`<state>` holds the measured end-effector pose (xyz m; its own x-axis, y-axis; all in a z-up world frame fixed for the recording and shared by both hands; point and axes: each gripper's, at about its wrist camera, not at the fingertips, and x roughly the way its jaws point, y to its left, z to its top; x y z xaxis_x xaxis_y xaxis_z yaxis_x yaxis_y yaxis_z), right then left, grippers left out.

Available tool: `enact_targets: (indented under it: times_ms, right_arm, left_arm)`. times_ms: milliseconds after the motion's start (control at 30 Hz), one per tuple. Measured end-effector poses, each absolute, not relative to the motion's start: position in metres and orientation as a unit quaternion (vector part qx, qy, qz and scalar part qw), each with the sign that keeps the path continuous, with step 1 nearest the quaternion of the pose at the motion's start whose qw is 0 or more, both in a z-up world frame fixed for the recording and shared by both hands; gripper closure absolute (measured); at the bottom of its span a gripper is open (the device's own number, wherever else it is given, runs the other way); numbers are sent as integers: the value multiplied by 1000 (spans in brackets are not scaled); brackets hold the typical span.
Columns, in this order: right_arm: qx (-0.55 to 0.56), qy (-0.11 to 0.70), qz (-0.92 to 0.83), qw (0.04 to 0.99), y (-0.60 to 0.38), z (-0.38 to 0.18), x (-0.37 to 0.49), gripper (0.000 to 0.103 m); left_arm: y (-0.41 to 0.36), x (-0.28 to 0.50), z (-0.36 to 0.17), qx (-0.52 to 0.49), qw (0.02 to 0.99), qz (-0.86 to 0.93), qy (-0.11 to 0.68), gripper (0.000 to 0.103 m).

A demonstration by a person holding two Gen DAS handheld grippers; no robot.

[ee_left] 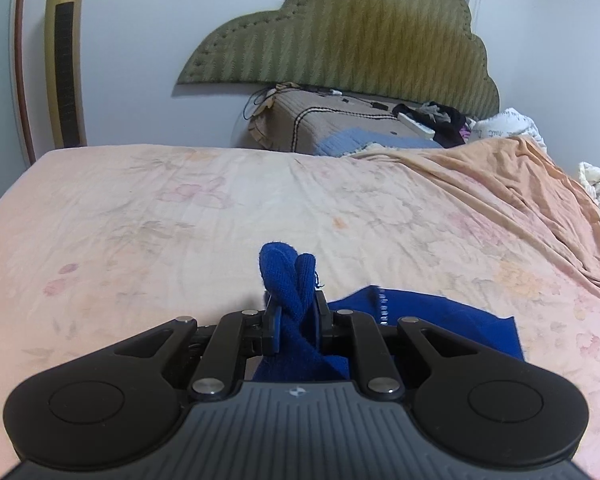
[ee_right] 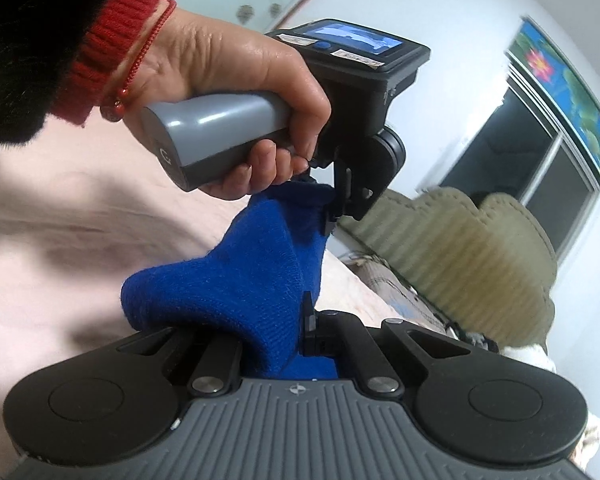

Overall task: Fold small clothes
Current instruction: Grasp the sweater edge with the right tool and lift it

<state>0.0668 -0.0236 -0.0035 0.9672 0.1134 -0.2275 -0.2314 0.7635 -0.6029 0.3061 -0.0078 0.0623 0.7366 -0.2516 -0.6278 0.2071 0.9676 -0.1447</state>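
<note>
Left gripper (ee_left: 292, 312) is clamped on a bunched blue knit garment (ee_left: 288, 276) at bottom center, over the pink bed sheet (ee_left: 140, 208). Right gripper (ee_right: 276, 336) pinches the same knit too. Looks soft, light and floppy, so I'd grab hems or corners. Plenty of flat bed up-frame; the edge falls away upper left.

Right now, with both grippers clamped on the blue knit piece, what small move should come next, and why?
Probably lower both together toward the bed sheet. The left gripper and right gripper each pinch the blue knit garment, which hangs bunched between them and is not laid flat for a fold.
</note>
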Motion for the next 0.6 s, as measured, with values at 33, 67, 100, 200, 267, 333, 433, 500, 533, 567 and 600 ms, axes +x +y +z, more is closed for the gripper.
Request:
enact_targets:
  times_ms: [33, 67, 100, 200, 267, 333, 433, 500, 533, 567, 600]
  right_arm:
    - [-324, 92, 89, 937, -33, -2, 70, 99]
    - [-318, 96, 86, 939, -39, -2, 71, 99]
    - [-311, 99, 84, 941, -44, -1, 71, 99]
    - [-296, 107, 74, 946, -60, -1, 72, 99]
    - [-281, 116, 72, 950, -72, 0, 74, 99]
    - [-269, 122, 67, 953, -81, 0, 75, 99]
    - [-258, 130, 60, 956, -94, -2, 76, 98]
    - [-246, 136, 58, 958, -103, -1, 76, 98]
    - [-238, 140, 58, 959, -107, -2, 77, 98]
    - [-230, 144, 58, 961, -111, -2, 77, 98]
    - [-223, 147, 58, 962, -115, -2, 77, 98]
  left_arm:
    - [-15, 306, 62, -32, 930, -124, 343, 89]
    - [-22, 306, 62, -30, 930, -126, 344, 89]
    - [-29, 306, 61, -29, 930, -127, 345, 89]
    - [-50, 307, 59, -23, 926, -130, 353, 89]
    - [-62, 308, 56, -20, 924, -130, 359, 89]
    - [-72, 309, 54, -16, 922, -132, 363, 89]
    - [-88, 309, 51, -7, 920, -135, 368, 89]
    - [-97, 309, 49, -2, 918, -137, 372, 89]
    - [-102, 310, 48, 1, 917, -137, 374, 89]
    - [-106, 310, 47, 3, 917, -138, 375, 89]
    - [-110, 309, 46, 7, 916, -138, 376, 89]
